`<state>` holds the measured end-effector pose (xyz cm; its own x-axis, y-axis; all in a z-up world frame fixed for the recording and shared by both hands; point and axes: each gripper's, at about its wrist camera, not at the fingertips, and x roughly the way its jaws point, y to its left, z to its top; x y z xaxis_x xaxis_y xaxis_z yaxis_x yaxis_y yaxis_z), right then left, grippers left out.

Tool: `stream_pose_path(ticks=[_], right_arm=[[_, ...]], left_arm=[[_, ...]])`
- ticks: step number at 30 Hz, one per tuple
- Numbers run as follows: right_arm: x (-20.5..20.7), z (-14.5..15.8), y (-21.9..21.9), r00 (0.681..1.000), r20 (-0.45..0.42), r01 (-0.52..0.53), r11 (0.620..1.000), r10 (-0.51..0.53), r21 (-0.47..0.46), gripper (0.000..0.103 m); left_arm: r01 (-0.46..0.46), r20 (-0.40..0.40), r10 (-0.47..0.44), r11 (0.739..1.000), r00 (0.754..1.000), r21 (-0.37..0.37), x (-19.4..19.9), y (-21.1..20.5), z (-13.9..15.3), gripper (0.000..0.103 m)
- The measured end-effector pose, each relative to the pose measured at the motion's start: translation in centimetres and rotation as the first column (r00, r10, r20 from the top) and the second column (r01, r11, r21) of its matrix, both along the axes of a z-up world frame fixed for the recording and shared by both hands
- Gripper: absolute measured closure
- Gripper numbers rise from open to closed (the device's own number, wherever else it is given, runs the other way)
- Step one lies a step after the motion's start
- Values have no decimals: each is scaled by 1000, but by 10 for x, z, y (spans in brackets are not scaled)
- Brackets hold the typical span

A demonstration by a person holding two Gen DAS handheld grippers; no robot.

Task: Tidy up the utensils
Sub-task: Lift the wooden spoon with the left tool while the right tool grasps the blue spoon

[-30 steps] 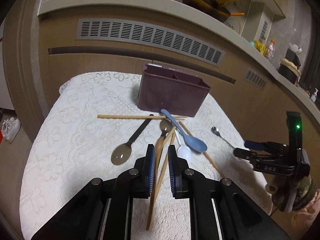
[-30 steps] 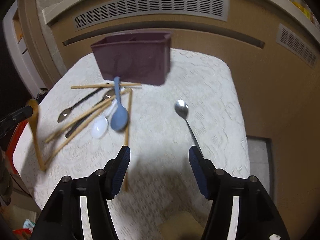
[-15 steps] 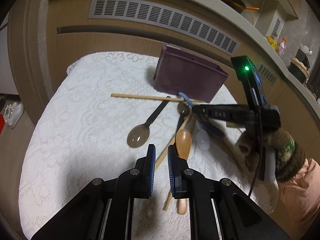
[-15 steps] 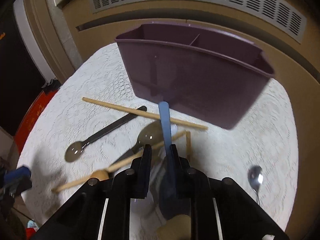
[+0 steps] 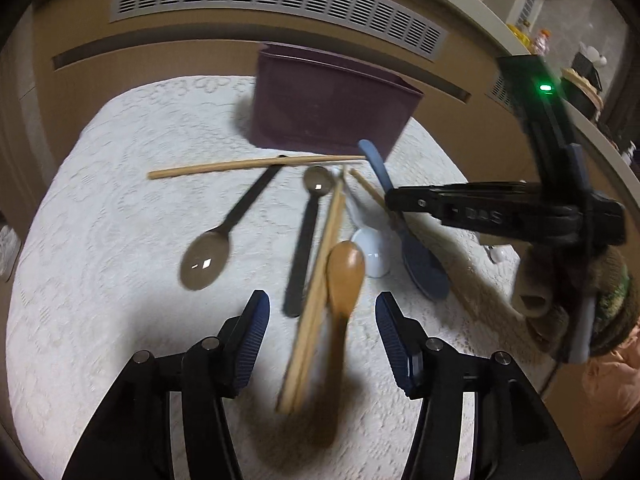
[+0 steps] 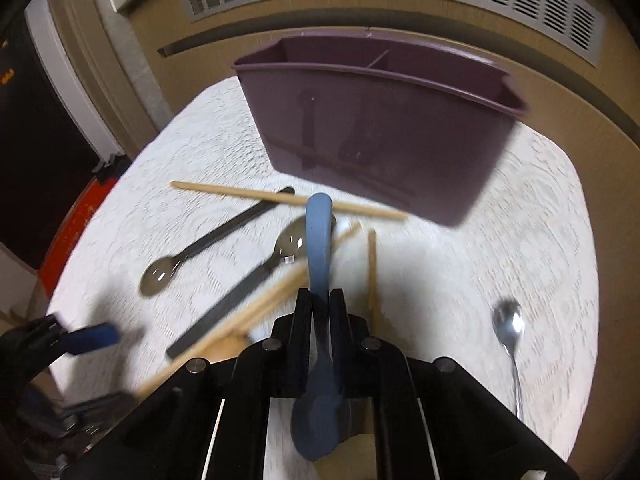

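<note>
My left gripper hovers low over the lace cloth with its jaws opening. A wooden spoon and a pair of chopsticks lie between its fingers, and the pads do not touch them. My right gripper is shut on the handle of the blue spoon. In the left wrist view the right gripper reaches in from the right over that blue spoon, whose bowl is down by the cloth. The purple divided caddy stands behind the pile; it appears empty.
Two dark spoons, a white spoon and a single chopstick lie before the caddy. A metal spoon lies apart at right. A vented cabinet front rises behind the table.
My left gripper sank toward the cloth and its jaws spread wide around the wooden spoon and chopsticks. My right gripper swung left from the metal spoon and shut on the blue spoon's handle.
</note>
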<state>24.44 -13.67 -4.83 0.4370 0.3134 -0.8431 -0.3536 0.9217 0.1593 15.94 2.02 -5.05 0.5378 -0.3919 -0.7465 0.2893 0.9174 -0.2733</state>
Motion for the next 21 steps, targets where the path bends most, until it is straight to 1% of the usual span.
stream_pose_path(ticks=[7,9,11,13,14,15,16,19,21], right_arm=[[-37,11,-33,999,6,34,998,-35,58,93],[-45,12,-39,999,12,39,997,-40,70,93],[-52,15,-46,999,17,46,995,-47,89,93],[-55,16,-49,999,18,46,994,-48,98,93],[-56,16,-49,999,20,46,994,-49,97,93],[-55,15,-49,999,21,47,994,-49,95,93],[-55,14,-50,999,20,49,994,-51,93,93],[-53,10,-54,997,24,71,993,-73,91,90],[-49,7,-54,995,37,94,993,-97,76,81]], left_arm=[[81,-45,-78,993,996,80,31,-40,-19,48],[97,-38,-93,988,995,118,35,-50,-21,48],[101,-34,-96,981,995,168,40,-59,-23,52],[96,-50,-88,976,995,194,45,-63,-27,58],[89,-36,-84,974,996,206,45,-64,-27,61],[81,-31,-76,970,997,227,45,-64,-27,72],[69,-26,-64,971,998,231,44,-62,-25,76],[27,-2,-27,982,1000,189,34,-49,-16,76],[-6,25,2,987,1000,160,22,-39,-9,76]])
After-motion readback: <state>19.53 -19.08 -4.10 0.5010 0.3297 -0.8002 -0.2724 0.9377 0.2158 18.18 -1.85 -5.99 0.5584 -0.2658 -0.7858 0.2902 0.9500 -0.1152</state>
